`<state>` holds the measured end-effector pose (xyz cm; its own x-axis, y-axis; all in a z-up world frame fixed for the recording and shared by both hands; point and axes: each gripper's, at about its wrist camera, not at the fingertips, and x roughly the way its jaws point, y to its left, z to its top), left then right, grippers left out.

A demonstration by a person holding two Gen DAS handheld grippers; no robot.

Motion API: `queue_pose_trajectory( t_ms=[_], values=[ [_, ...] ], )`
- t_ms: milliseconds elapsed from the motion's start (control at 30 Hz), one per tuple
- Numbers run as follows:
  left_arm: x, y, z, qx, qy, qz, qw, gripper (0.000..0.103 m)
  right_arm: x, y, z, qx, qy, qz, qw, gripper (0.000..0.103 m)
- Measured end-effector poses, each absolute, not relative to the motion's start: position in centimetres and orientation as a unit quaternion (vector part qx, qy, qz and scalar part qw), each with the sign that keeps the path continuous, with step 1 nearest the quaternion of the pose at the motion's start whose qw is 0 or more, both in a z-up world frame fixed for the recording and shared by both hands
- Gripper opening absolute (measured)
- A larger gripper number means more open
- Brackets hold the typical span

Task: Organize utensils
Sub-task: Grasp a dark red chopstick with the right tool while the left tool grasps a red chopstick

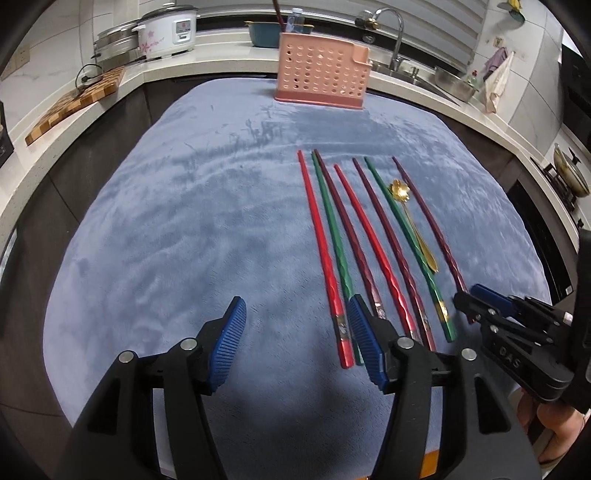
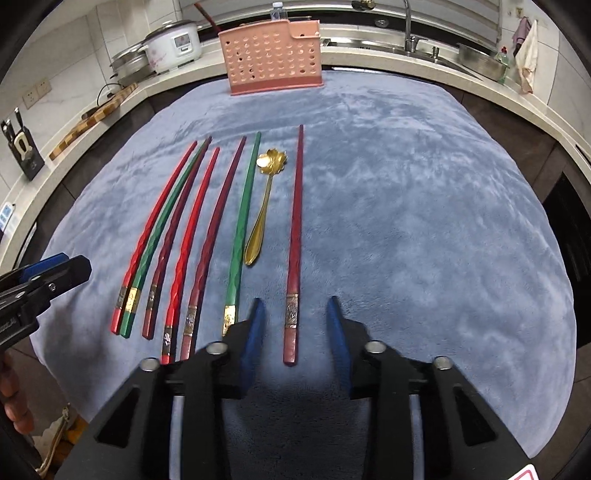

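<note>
Seven chopsticks in a row on the blue cloth [image 2: 406,192], thick ends near, thin tips far. From the left in the right wrist view: red stick [image 2: 155,236], green stick [image 2: 168,225] touching it, dark stick [image 2: 177,229], second red stick [image 2: 192,236], second dark stick [image 2: 216,236], second green stick [image 2: 243,221], then the gold spoon [image 2: 262,206], then the last dark stick [image 2: 295,236], a bit apart from the rest. Spoon bowl shaped like a flower, pointing far; handle end just beside the second green stick.

Pink rack [image 2: 273,59] with round holes, upright at the far edge of the cloth, well apart from the sticks.

Right gripper [image 2: 295,321] low over the cloth, jaws apart, one on each side of the last dark stick's thick end. Not touching it, as far as can be seen.

Left gripper [image 1: 295,321] near the left side of the row, jaws wide apart, nothing between them. Its right pad [image 1: 364,332] in front of the near ends of the first sticks.

Behind on the bench [image 1: 207,59]: white rice cooker [image 1: 168,31], metal pot [image 1: 114,44], wood board [image 1: 77,99], blue bowl [image 1: 264,33]. Tap [image 1: 391,26] and sink to the right, with a cloth hanging on the wall. Knife block [image 2: 22,147] at far left in the right wrist view.
</note>
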<state>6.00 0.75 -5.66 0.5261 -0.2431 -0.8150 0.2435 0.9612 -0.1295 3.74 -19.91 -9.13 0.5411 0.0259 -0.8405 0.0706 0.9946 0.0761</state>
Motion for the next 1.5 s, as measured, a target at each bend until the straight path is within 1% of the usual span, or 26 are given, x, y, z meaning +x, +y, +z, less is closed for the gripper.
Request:
queue_pose_trajectory(
  t_ms=[33,133,500,833,1000,1100,1167,1200,1233,1267,1500],
  values=[
    [6.0,0.6,-5.8,0.002,0.469,-0.141,0.872,0.055,3.8,-19.9,-9.2,0.051,0.480,-0.014,0.876,0.014],
    [5.9,0.2,-6.4,0.007,0.479,-0.146,0.866,0.055,3.7,-20.2,-9.4,0.056,0.480,-0.014,0.875,0.007],
    [6.3,-0.4,-8.3,0.019,0.500,-0.146,0.853,0.054,3.6,-20.2,-9.4,0.059,0.479,-0.014,0.876,0.007],
    [6.4,-0.6,-8.8,0.028,0.504,-0.144,0.851,0.054,3.6,-20.2,-9.5,0.058,0.480,-0.013,0.875,0.007],
    [6.4,-0.6,-9.0,0.033,0.504,-0.137,0.852,0.046,3.6,-20.2,-9.5,0.059,0.480,-0.013,0.875,0.007],
    [6.5,-0.5,-9.0,0.031,0.504,-0.135,0.853,0.034,3.6,-20.2,-9.5,0.059,0.480,-0.013,0.875,0.007],
    [6.5,-0.3,-9.0,0.028,0.504,-0.134,0.853,0.023,3.6,-20.2,-9.6,0.060,0.480,-0.013,0.875,0.007],
    [6.6,-0.2,-8.9,0.026,0.504,-0.134,0.853,0.020,3.6,-20.3,-9.6,0.061,0.479,-0.012,0.875,0.007],
    [6.6,-0.2,-8.9,0.025,0.503,-0.135,0.853,0.014,3.6,-20.3,-9.6,0.062,0.479,-0.012,0.875,0.007],
    [6.6,-0.1,-8.9,0.024,0.503,-0.134,0.853,0.010,3.6,-20.3,-9.6,0.063,0.479,-0.011,0.876,0.007],
    [6.6,-0.1,-8.4,0.024,0.497,-0.131,0.858,0.007,3.6,-20.6,-9.2,0.068,0.475,-0.010,0.877,0.007]
  ],
)
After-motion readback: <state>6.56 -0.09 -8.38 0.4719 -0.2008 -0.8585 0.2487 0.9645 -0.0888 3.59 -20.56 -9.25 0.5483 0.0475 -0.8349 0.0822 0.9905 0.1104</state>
